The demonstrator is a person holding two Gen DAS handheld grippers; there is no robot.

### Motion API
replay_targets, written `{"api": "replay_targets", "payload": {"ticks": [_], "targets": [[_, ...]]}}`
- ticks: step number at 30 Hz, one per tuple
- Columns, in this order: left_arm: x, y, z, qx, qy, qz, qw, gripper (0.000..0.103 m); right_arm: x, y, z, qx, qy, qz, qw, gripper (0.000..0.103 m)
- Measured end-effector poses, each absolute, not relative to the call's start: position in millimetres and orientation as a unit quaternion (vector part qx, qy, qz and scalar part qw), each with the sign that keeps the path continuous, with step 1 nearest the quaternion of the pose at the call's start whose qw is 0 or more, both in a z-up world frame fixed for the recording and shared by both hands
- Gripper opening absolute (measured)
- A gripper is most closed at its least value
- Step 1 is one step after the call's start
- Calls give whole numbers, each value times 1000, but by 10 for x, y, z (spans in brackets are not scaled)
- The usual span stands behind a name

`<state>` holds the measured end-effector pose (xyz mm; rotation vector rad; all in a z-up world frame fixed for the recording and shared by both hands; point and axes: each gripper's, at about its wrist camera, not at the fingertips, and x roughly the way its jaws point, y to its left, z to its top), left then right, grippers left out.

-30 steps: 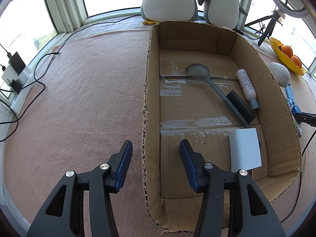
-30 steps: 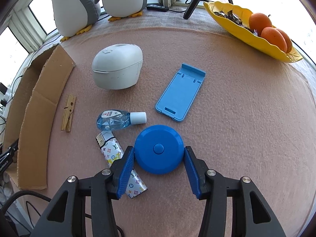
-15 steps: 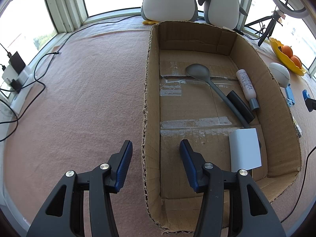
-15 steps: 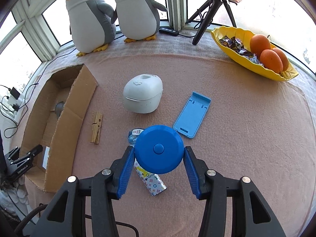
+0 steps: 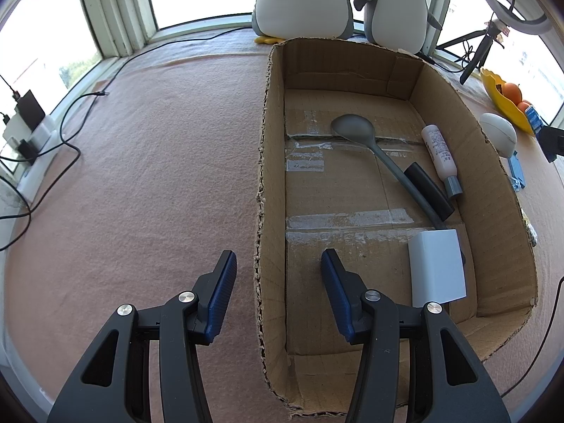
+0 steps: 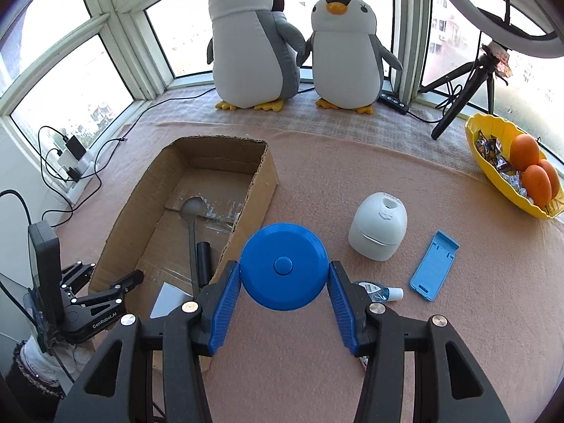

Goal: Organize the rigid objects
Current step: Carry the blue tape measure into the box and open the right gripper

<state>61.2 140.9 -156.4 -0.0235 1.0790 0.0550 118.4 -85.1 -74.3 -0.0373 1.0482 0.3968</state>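
1. Gripping from both sides, the right gripper [image 6: 283, 287] is closed on the blue round case [image 6: 283, 266], which is held clear above the pink surface [image 6: 387, 335], beside the cardboard box [image 6: 246, 218].
2. The left gripper [image 5: 278, 275] is seen with its jaws standing apart astride the box's left wall, one outside and one inside; whether they press the wall cannot be told.
3. A grey spoon [image 5: 356, 130], a black tube [image 5: 428, 190], a white tube [image 5: 439, 151] and a white block [image 5: 437, 268] are seen inside the box.
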Motion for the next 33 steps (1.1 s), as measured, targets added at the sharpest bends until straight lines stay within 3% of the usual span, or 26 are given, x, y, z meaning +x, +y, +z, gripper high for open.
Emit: {"api": "replay_targets", "payload": {"ticks": [33], "targets": [[615,1376,-1573,-10,510,25,860,51,1515,168,-1224,-61,529,227,815,46]]}}
